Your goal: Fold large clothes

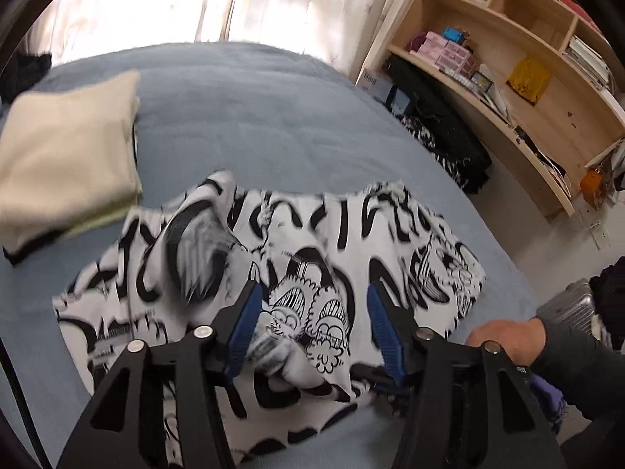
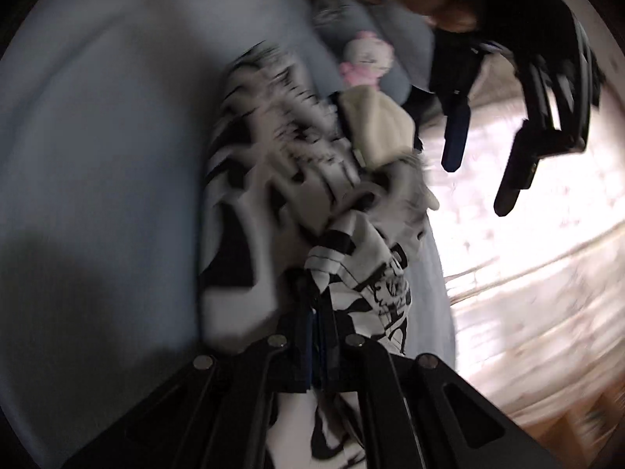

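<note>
A white garment with black cartoon print [image 1: 312, 242] lies partly folded on the blue bed [image 1: 254, 117]. My left gripper [image 1: 314, 306] stands open just above its near edge, blue pads [image 1: 246, 312] apart, with the cloth under the gap and not pinched. The right wrist view is blurred and rolled sideways. There my right gripper [image 2: 318, 289] is shut on a bunched edge of the same garment [image 2: 273, 179]. The left gripper [image 2: 482, 168] shows at the upper right, its fingers spread.
A folded cream pile [image 1: 66, 156] sits on the bed left of the garment, also seen as the cream pile [image 2: 375, 133]. A pink plush toy [image 2: 367, 58] lies beyond. Wooden shelves [image 1: 527, 78], dark clothes [image 1: 441, 133] and a suitcase [image 1: 570, 305] stand right. A hand [image 1: 504, 336] is near.
</note>
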{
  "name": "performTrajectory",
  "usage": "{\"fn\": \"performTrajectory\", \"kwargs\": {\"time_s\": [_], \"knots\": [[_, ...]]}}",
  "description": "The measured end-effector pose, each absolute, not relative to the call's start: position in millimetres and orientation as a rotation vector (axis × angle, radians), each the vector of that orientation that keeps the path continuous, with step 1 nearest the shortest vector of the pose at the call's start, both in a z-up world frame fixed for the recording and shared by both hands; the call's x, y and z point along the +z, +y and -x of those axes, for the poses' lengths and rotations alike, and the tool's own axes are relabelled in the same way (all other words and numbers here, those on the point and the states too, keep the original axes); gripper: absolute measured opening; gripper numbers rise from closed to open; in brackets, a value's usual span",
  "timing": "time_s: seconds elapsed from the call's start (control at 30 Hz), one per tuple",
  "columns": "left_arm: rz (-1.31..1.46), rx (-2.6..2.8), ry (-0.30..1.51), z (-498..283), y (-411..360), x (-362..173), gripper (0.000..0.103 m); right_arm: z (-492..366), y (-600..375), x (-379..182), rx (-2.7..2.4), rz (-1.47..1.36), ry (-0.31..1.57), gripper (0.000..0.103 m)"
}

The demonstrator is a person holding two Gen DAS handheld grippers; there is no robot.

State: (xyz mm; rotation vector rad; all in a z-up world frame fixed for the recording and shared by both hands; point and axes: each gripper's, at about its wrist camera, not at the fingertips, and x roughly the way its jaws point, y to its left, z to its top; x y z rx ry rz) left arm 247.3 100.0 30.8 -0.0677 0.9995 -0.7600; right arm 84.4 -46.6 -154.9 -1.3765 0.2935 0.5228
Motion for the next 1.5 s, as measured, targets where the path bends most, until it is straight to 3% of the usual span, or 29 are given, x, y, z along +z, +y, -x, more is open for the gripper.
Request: {"fn": "performTrajectory", "kwargs": {"time_s": [0.17,0.63,0.7,0.73,0.8,0.83,0.93,1.13,1.33,1.37,1.4,1.43,1.47,1.5], "knots": [[0.147,-0.702,1.128,-263.1,114.2,-4.4,0.061,-81.9,-55.7,-156.4,0.473,1.334,0.313,0.002],[0.230,-0.591,1.260,-282.2,138.0,-89.7,0.061,-70.5,-81.6,-151.8,0.356,1.266,0.360,0.003],[0.230,-0.593,1.269,-281.3,134.8,-95.2,0.061,-74.0,-81.3,-139.3,0.341,1.156,0.399,0.009],[0.228,-0.594,1.267,-280.6,134.2,-96.4,0.061,-78.6,-83.6,-131.9,0.341,1.095,0.422,0.017],[0.229,-0.599,1.264,-279.4,135.0,-95.8,0.061,-86.5,-95.3,-111.3,0.322,0.925,0.474,0.039],[0.239,-0.601,1.268,-279.2,136.6,-95.7,0.061,-91.5,-100.4,-102.9,0.315,0.856,0.497,0.055],[0.269,-0.604,1.272,-275.5,145.4,-94.1,0.061,-111.6,-138.2,-73.1,0.284,0.514,0.595,0.064],[0.319,-0.592,1.272,-264.7,160.6,-96.5,0.061,-151.1,-216.6,-71.8,0.306,-0.164,0.811,0.064],[0.398,-0.600,1.248,-270.4,163.2,-103.5,0.061,-198.7,-232.4,-109.9,0.302,-0.556,0.903,0.063],[0.407,-0.594,1.230,-271.7,160.6,-103.0,0.061,-202.2,-232.5,-110.0,0.281,-0.567,0.903,0.051],[0.415,-0.586,1.214,-272.9,157.9,-101.8,0.057,-209.5,-231.3,-112.2,0.260,-0.560,0.903,0.038],[0.420,-0.565,1.198,-273.5,155.9,-101.0,0.033,-208.8,-228.9,-113.6,0.258,-0.544,0.907,0.012],[0.434,-0.563,1.194,-275.2,149.8,-100.0,0.009,-213.9,-227.4,-113.4,0.258,-0.521,0.916,0.011],[0.457,-0.559,1.190,-275.2,147.2,-99.5,0.008,-216.9,-230.1,-110.6,0.254,-0.512,0.904,0.009]]}}
